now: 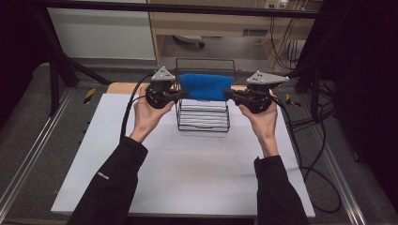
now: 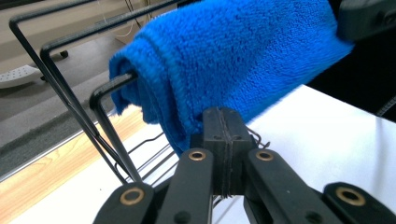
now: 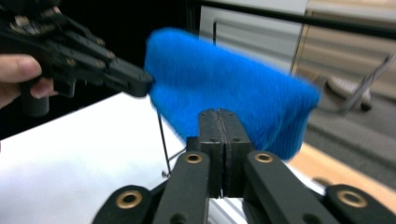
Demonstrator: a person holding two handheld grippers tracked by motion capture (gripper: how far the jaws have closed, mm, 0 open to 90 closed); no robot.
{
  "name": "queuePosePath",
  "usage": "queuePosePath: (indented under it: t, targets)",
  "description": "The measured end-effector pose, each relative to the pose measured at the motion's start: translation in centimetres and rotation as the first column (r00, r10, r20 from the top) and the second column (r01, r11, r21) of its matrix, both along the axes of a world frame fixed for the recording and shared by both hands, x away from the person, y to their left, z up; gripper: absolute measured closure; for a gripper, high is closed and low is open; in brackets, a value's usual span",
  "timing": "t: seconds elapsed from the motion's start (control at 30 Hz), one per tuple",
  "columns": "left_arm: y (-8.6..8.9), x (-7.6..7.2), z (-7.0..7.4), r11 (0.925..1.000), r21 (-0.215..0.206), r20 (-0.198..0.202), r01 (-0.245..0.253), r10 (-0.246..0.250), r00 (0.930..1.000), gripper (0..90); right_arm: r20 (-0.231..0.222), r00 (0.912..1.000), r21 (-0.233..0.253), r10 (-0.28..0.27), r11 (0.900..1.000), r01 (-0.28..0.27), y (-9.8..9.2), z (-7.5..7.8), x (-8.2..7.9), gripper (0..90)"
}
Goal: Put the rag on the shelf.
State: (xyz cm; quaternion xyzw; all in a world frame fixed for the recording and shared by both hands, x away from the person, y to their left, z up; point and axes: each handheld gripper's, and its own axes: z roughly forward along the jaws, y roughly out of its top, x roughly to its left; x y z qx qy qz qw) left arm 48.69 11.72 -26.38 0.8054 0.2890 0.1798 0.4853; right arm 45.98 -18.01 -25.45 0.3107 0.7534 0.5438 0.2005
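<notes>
High view overhead, facing forward-down; both gripper views close along their jaws — shared: blue towel (image 1: 206, 86) on wire rack (image 1: 202, 123)

The right tongs (image 3: 223, 122) have their black jaws pressed together on the near edge of a blue towel (image 3: 224, 91). Beyond and to their left, the left tongs (image 3: 140, 83) meet the towel's far end, above the white tabletop (image 3: 70, 158), with a hand (image 3: 18, 77) behind

Blue towel (image 3: 224, 93) blurred in right gripper view; rack (image 1: 202, 123) wires partly hidden (behind towel).
</notes>
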Motion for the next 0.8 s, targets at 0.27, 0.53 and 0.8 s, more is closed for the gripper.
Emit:
queuePosePath:
  t: [0.27,0.53,0.8]
  targets:
    - [-0.4,0.4,-0.8,1.0000,0.004,0.005,-0.008,0.008,1.0000,89.8,-0.029,0.9984,-0.023,-0.048,0.999,0.048,-0.5,-2.4,0.7,90.0]
    - [-0.4,0.2,-0.7,1.0000,-0.004,0.014,0.002,-0.002,0.9999,89.7,-0.015,0.9986,-0.014,-0.050,0.999,0.050,-0.5,-2.5,0.7,87.2]
    - [0.8,-1.0,-0.3,0.9999,-0.010,0.001,0.014,-0.014,0.9999,80.7,0.029,0.9988,0.020,-0.039,0.999,0.039,-1.3,-1.3,-0.9,73.7]
